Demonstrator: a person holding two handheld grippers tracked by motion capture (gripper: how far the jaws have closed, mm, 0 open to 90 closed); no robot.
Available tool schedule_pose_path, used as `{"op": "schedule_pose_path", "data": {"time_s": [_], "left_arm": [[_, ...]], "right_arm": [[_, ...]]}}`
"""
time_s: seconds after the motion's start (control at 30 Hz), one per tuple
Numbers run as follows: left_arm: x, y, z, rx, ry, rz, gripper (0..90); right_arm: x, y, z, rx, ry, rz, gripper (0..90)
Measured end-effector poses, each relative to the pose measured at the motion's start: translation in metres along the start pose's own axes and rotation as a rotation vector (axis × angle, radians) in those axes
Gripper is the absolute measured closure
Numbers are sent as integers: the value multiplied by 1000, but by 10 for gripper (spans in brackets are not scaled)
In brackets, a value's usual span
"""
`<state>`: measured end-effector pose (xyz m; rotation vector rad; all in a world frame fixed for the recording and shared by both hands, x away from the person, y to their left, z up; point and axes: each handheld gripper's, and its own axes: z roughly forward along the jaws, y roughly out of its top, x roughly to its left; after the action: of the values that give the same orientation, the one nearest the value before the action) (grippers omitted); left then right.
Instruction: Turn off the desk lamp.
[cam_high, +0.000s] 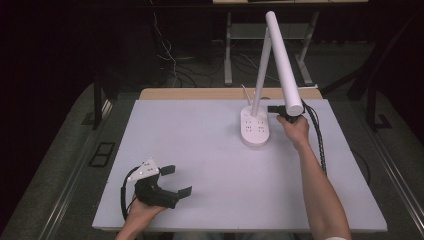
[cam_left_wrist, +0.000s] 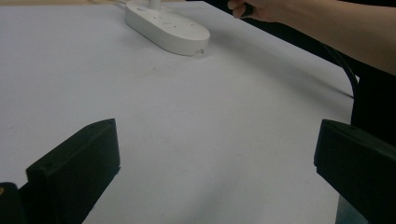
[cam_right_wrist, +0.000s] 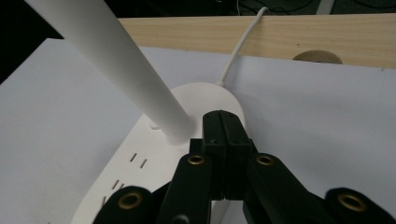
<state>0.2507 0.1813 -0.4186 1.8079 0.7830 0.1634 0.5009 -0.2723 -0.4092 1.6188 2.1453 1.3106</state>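
A white desk lamp stands at the back right of the white table (cam_high: 210, 150). Its oval base (cam_high: 255, 131) carries socket slots, a thin stem (cam_high: 261, 75) rises from it, and a long tube head (cam_high: 284, 60) slants forward. My right gripper (cam_high: 272, 108) hovers just right of the stem, partly behind the lamp head. In the right gripper view its jaws (cam_right_wrist: 224, 126) are shut with nothing between them, over the base (cam_right_wrist: 140, 172) and beside the stem (cam_right_wrist: 116, 60). My left gripper (cam_high: 177, 181) rests open at the front left, jaws wide apart (cam_left_wrist: 215, 158), facing the base (cam_left_wrist: 168, 28).
A bare wooden strip (cam_right_wrist: 327, 37) with a round hole (cam_right_wrist: 317, 57) runs along the table's back edge, and the lamp's white cord (cam_right_wrist: 243, 46) crosses it. The right gripper's black braided cable (cam_high: 317, 140) trails beside the right forearm (cam_left_wrist: 327, 23). Beyond the table are a desk frame and floor cables.
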Motion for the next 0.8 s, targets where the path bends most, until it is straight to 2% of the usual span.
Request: {"op": "schedule_pose_path", "data": {"time_s": [0.23,0.37,0.63,0.8], "left_arm": [[-1,0,0,-1,-1,1,0],[-1,0,3,7,-5,2,0],[-2,0,6,20,-8,13,0],[-2,0,7,22,-9,12,0]], "right_arm": [[3,-2,-16,1,23,-23,891],[6,-8,-25,19,15,-37,860],[15,-25,-49,19,11,-64,693],[22,-33,-69,-9,51,-59,575]]}}
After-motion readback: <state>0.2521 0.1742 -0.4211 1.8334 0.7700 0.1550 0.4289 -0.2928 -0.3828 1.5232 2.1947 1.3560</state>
